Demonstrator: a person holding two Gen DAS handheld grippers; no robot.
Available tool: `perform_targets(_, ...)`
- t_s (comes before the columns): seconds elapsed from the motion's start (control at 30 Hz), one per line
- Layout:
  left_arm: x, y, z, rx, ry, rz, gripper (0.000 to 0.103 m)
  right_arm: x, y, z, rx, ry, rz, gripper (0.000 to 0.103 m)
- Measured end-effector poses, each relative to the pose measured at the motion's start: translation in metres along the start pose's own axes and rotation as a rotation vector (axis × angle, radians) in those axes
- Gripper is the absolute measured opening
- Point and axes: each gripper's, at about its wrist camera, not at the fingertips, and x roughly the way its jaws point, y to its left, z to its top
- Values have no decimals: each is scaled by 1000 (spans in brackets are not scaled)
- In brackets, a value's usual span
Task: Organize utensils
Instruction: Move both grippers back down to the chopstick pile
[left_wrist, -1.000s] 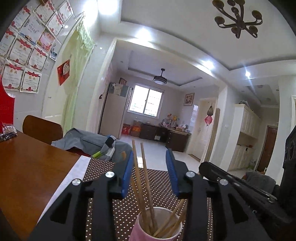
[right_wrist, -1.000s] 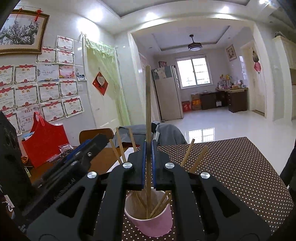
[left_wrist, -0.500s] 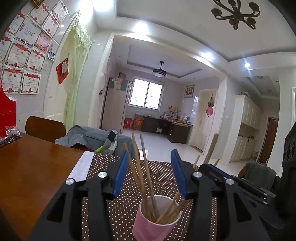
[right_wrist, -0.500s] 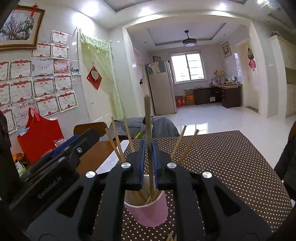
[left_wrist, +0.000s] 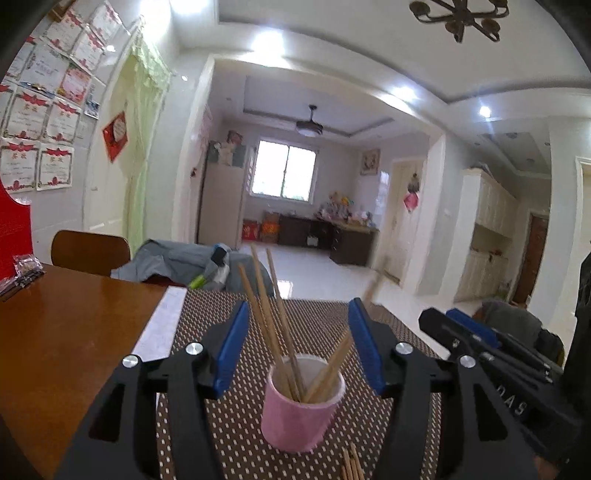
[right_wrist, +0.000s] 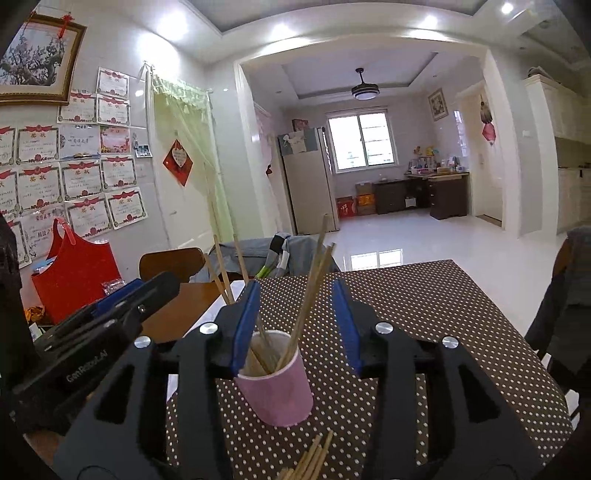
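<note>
Chopsticks (right_wrist: 308, 299) now stand in the cup (right_wrist: 275, 384) on the desk (right_wrist: 424, 317); the right hand-held gripper (right_wrist: 297, 325) has just released one, and the left (left_wrist: 295, 350) gapes empty. Loose sticks (right_wrist: 310, 459) remain.

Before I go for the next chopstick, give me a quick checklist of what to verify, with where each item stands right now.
1. Right tongs open and empty: ok.
2. Left tongs open and empty: ok.
3. Pink cup upright on the dotted mat: ok.
4. Chopsticks in the cup leaning inside the rim, none falling out: ok.
5. Loose chopsticks on the mat in front of the cup, within view: ok.
6. How many loose chopsticks remain: cannot tell, they are cut off by the frame edge.
</note>
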Motion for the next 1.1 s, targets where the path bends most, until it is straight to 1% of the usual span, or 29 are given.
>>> perform_targets(0.1, -4, -4, -7, 22, 97, -45, 55, -11, -5, -5, -5, 14, -10, 45)
perform_targets(0.17, -4, -7, -14, 37, 164, -60, 55, -18, -8, -11, -4, 37, -20, 49)
perform_targets(0.2, -4, -9, -19, 49, 205, -67, 55, -21, -11, -15, -2, 55, -21, 49)
perform_targets(0.23, -2, -12, -26, 70, 268, -75, 55, -23, -11, -18, -2, 65, -23, 49)
perform_targets(0.37, 6, -21, -57, 125, 447, -98, 55, -29, -17, -40, -8, 157, -35, 52)
perform_targets(0.5, 8, -21, -85, 149, 575, -103, 55, -31, -20, -65, -19, 266, -55, 54)
perform_targets(0.67, 5, -21, -124, 173, 732, -120, 55, -29, -24, -94, -11, 391, -57, 55)
perform_targets(0.77, 2, -21, -143, 216, 798, -120, 55, -30, -24, -105, -9, 441, -46, 56)
perform_targets(0.87, -2, -22, -158, 253, 848, -118, 55, -32, -22, -114, -18, 471, -38, 57)
perform_targets(0.93, -6, -21, -162, 266, 846, -108, 55, -32, -21, -117, -20, 481, -33, 58)
perform_targets(1.0, -6, -19, -164, 279, 873, -90, 55, -30, -20, -120, -23, 495, -29, 58)
perform_targets(1.1, -7, -18, -166, 297, 877, -66, 55, -28, -20, -121, -26, 507, -30, 60)
